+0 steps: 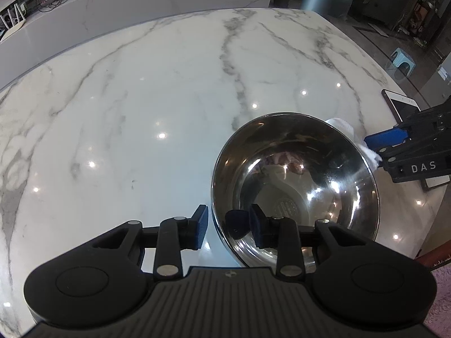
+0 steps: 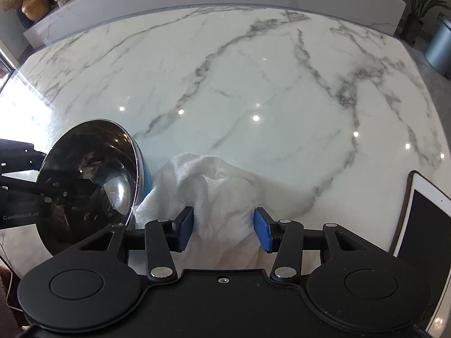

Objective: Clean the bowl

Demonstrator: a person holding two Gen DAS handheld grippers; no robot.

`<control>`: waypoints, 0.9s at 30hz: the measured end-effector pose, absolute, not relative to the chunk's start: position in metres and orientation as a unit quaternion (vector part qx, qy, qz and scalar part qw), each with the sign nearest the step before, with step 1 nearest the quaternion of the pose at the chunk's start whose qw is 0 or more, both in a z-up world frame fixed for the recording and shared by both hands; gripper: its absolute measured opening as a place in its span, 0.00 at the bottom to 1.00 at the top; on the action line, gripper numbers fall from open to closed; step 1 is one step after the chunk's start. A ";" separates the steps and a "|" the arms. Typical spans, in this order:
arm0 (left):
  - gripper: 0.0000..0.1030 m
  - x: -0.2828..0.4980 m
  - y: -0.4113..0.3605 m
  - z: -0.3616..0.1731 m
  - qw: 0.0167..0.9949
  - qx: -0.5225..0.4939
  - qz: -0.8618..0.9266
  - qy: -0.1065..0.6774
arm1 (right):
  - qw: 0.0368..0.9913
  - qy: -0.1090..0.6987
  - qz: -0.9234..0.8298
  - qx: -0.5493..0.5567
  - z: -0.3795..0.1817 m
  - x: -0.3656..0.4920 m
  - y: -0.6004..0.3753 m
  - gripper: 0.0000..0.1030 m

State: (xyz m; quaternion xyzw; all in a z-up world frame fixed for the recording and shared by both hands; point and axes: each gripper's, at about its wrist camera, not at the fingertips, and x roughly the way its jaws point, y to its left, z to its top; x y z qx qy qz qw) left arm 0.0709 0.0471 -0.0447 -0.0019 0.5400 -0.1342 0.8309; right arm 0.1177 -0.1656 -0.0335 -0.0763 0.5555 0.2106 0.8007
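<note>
While my left gripper (image 1: pixel 228 225) clamps the tilted bowl (image 1: pixel 293 186) by its rim and my right gripper (image 2: pixel 224 229) stands apart around the cloth (image 2: pixel 214 186), I fear a slipping rim or shallow pinch.

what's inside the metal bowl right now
Only one finger of the left gripper, clamping the rim. The bowl shows just reflections; the white cloth lies outside it. The table under the bowl is hidden.

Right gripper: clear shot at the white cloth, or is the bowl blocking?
Probably yes. The right gripper already straddles the cloth, jaws apart around a fold. The bowl sits tilted off to its left, gripped by the left gripper, not in the way.
</note>
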 end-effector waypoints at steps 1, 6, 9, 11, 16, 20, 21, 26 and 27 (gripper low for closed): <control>0.21 0.071 0.049 -0.045 0.830 -0.007 -0.137 0.540 | 0.801 0.556 0.210 -0.076 -0.035 0.117 -0.165 0.29; 0.19 0.070 0.054 -0.046 0.832 -0.022 -0.140 0.536 | 0.802 0.554 0.208 -0.081 -0.041 0.115 -0.163 0.15; 0.18 0.070 0.058 -0.047 0.833 -0.037 -0.141 0.533 | 0.804 0.551 0.208 -0.084 -0.042 0.114 -0.162 0.12; 0.17 0.070 0.058 -0.046 0.834 -0.038 -0.142 0.533 | 0.804 0.550 0.209 -0.085 -0.040 0.114 -0.162 0.11; 0.16 0.067 0.051 -0.037 0.847 -0.014 -0.130 0.516 | 0.802 0.551 0.212 -0.092 -0.039 0.113 -0.161 0.11; 0.21 0.066 0.052 -0.028 0.855 -0.014 -0.126 0.504 | 0.801 0.553 0.209 -0.094 -0.041 0.114 -0.159 0.11; 0.23 0.066 0.052 -0.027 0.856 -0.011 -0.123 0.501 | 0.801 0.553 0.209 -0.096 -0.041 0.114 -0.158 0.11; 0.32 0.055 0.046 -0.010 0.873 0.007 -0.130 0.471 | 0.800 0.554 0.205 -0.101 -0.042 0.115 -0.155 0.11; 0.38 0.052 0.044 -0.006 0.878 0.015 -0.133 0.460 | 0.800 0.555 0.205 -0.101 -0.042 0.115 -0.155 0.11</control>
